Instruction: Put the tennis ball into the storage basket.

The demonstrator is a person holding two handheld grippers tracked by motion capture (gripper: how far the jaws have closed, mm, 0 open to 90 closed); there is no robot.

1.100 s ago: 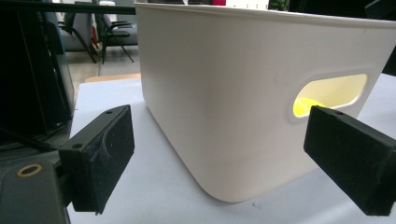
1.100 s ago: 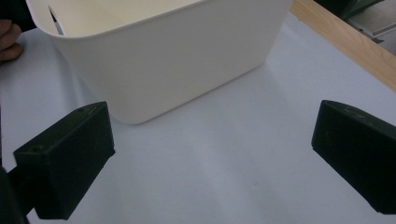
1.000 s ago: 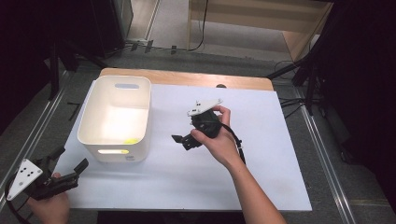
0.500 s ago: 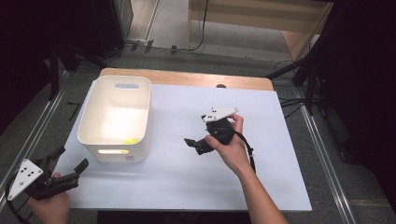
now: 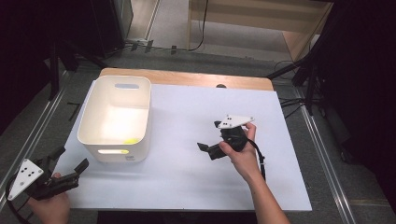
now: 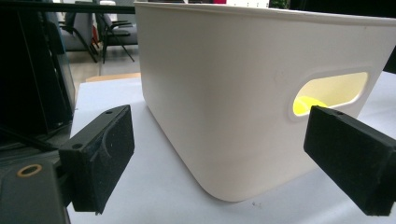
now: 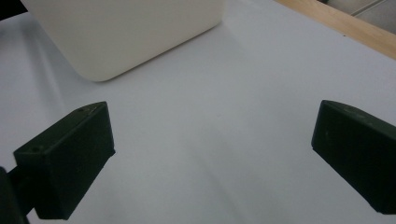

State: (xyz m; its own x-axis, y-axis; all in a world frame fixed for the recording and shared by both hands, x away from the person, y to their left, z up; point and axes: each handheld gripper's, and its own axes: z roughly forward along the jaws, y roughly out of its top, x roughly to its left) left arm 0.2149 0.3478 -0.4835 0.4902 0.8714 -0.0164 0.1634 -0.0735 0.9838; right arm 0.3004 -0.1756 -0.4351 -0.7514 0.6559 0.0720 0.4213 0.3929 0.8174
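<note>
A white, round-cornered plastic bin (image 5: pixel 116 119) with cut-out handle slots stands on the left part of the pale sheet that covers the wooden-edged table (image 5: pixel 187 77). Inside it, on the floor near the wall facing the person, lies a small yellow object (image 5: pixel 131 140); through the slot in the left gripper view it shows as a bright yellow curve (image 6: pixel 309 103), too little to say what it is, perhaps a small fruit or a toy.

The left gripper (image 5: pixel 70 167) hovers at the near left corner of the table, just beside the bin's near corner, its black jaws wide apart and holding nothing. The right gripper (image 5: pixel 205 148) hangs over the bare middle of the sheet, well apart from the bin, jaws likewise spread and empty, pointing toward the bin's side.

The bin looks light and stiff, with smooth, slightly glossy walls that would likely slip under a pinch on the flat faces. The better hold is probably the rim or the edge of a handle slot, where a jaw can hook over plastic; a thin wall may flex a little under pressure. The yellow object seems small and light, and sitting close against the wall it would call for a reach down from above, inside the rim.
</note>
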